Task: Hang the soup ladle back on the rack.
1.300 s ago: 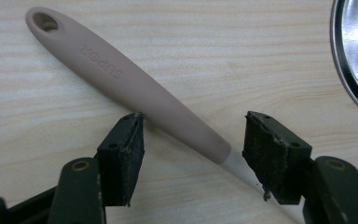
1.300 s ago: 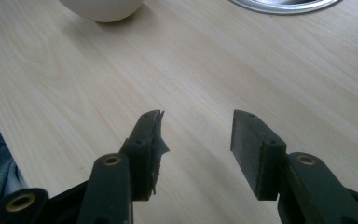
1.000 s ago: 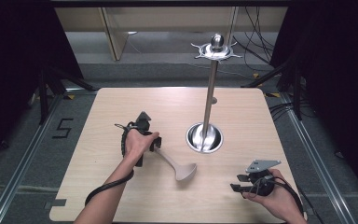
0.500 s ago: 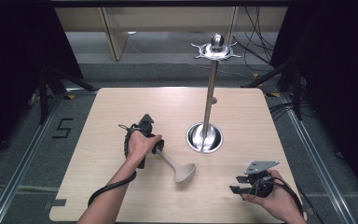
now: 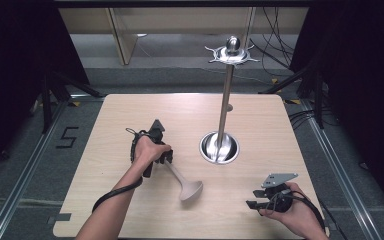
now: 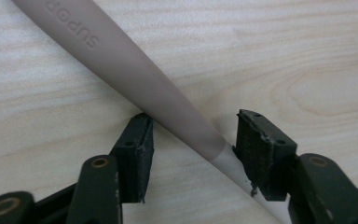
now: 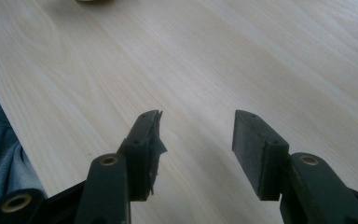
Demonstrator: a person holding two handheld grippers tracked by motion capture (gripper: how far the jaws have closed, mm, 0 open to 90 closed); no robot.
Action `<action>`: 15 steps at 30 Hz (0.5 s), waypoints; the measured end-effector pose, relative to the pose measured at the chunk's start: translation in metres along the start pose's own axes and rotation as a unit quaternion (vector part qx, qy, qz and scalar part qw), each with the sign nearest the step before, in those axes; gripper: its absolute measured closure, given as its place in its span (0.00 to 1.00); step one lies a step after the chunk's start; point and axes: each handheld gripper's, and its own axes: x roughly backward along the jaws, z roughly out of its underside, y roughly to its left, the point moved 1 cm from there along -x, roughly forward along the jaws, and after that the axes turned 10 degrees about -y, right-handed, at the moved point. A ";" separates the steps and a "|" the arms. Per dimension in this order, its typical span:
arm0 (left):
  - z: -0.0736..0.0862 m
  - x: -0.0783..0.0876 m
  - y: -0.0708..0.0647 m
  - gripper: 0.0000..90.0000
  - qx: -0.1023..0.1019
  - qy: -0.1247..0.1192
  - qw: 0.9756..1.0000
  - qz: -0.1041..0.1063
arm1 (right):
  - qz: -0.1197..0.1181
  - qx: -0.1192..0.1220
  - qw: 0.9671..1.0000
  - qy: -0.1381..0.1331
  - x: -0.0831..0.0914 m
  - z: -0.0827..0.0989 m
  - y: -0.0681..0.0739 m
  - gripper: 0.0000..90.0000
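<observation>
Now the left gripper [image 6: 191,135], jaws just closing around the taupe plastic ladle handle [image 6: 135,74] without clamping, is needing squarer centring, while the right gripper [image 7: 196,135] is idling open.

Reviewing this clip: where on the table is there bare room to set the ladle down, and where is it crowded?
Bare wood on the table: the far-left corner behind the left claw, the far-right corner beyond the stand, and the near-left edge. The middle is crowded: the ladle lies beside the stand's base, with the right claw near-right.
</observation>
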 end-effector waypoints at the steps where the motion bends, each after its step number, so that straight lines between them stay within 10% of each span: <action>1: 0.000 0.000 0.001 0.54 -0.006 0.003 1.000 0.000 | -0.001 0.015 1.000 -0.008 -0.001 0.000 -0.002 0.58; 15: 0.002 0.007 0.007 0.72 -0.094 0.036 0.994 -0.045 | -0.005 0.009 1.000 0.003 -0.003 0.002 0.002 0.57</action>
